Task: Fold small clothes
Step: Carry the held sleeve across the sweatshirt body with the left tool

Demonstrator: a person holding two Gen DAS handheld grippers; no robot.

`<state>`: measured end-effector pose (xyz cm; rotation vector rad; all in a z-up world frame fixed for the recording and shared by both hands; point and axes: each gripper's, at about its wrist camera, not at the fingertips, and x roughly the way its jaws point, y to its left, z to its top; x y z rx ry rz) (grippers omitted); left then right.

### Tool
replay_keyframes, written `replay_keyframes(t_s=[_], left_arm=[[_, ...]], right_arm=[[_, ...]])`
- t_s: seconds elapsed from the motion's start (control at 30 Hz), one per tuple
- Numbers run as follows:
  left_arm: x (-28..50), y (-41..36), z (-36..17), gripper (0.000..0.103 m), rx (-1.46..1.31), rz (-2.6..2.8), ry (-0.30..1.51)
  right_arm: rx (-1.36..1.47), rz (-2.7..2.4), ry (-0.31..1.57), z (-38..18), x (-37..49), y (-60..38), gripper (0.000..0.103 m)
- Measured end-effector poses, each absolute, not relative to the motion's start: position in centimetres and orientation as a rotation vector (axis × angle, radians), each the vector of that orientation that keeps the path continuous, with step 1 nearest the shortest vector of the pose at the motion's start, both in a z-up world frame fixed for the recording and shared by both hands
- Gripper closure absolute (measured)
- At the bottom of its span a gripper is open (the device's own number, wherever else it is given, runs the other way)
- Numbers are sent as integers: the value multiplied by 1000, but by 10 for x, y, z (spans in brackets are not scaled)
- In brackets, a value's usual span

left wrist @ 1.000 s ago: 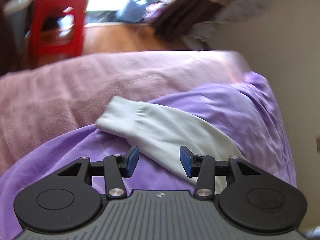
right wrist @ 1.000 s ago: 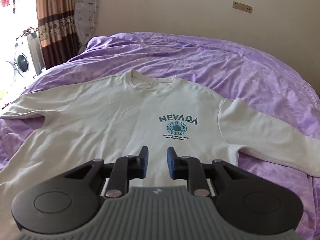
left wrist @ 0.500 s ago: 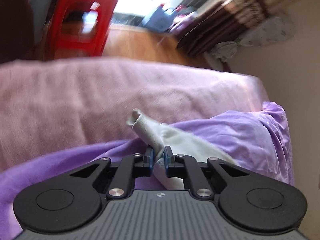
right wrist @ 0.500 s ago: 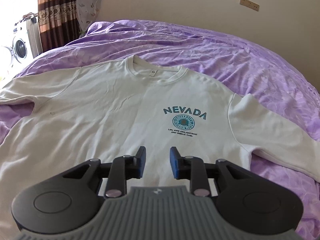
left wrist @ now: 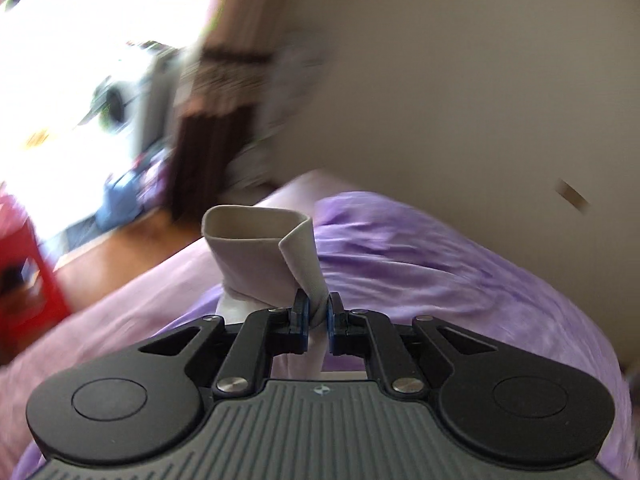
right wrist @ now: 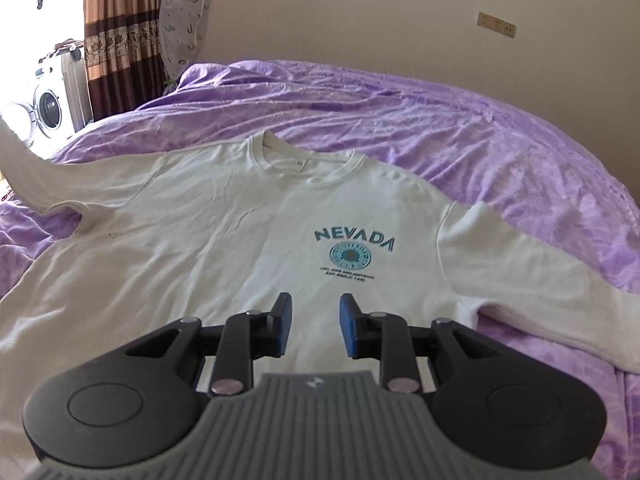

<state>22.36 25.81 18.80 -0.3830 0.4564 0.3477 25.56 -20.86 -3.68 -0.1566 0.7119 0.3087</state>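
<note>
One white sweatshirt point(right wrist: 224, 232) is seen, printed with "NEVADA" point(right wrist: 354, 239) in teal, and it is spread face up on one purple bedspread point(right wrist: 500, 152). Two grippers are in view, one per camera

The left gripper point(left wrist: 317, 316) is closed tight on the sweatshirt's sleeve, with only a thin wad of cloth left between the two blue pads. The sleeve cuff point(left wrist: 260, 256) is held just ahead of and above the fingertips, lifted off the bedspread, its open mouth turned up and its cloth curled into a loose tube. More white cloth is seen hanging below the pads, behind the fingers. The surroundings in this view are blurred

The right gripper point(right wrist: 316, 328) is held over the sweatshirt's lower front, its jaws partly open and nothing gripped between them. The printed lettering lies just ahead of the fingertips and slightly to their right; the round collar point(right wrist: 308, 164) lies farther ahead. One sleeve point(right wrist: 532, 276) is stretched out flat to the right of the gripper, and the other sleeve point(right wrist: 28, 176) is raised off the bed at the far left edge. Whether the blue pads touch the cloth beneath cannot be told

One washing machine point(right wrist: 46, 112) and one striped curtain point(right wrist: 120, 36) are seen far ahead to the left
</note>
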Motion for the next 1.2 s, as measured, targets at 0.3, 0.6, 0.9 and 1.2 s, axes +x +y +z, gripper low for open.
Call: replay_keyframes(t_s=[0.3,0.6,0.9,1.2], left_arm=[[282,11,138,95,62,9,545],[334,-97,-32,95,51,-258,898],[314,-77,-47,52,-60,-490,1007],[313,29,3,52,78,-261,912]], right_arm=[[-43,272,718,-20,258,-250,82],[78,232,791,-38,268,-297,82],[162,270,865,-61,285,-309,80],[446,318,1031,-88,331,-317,64]])
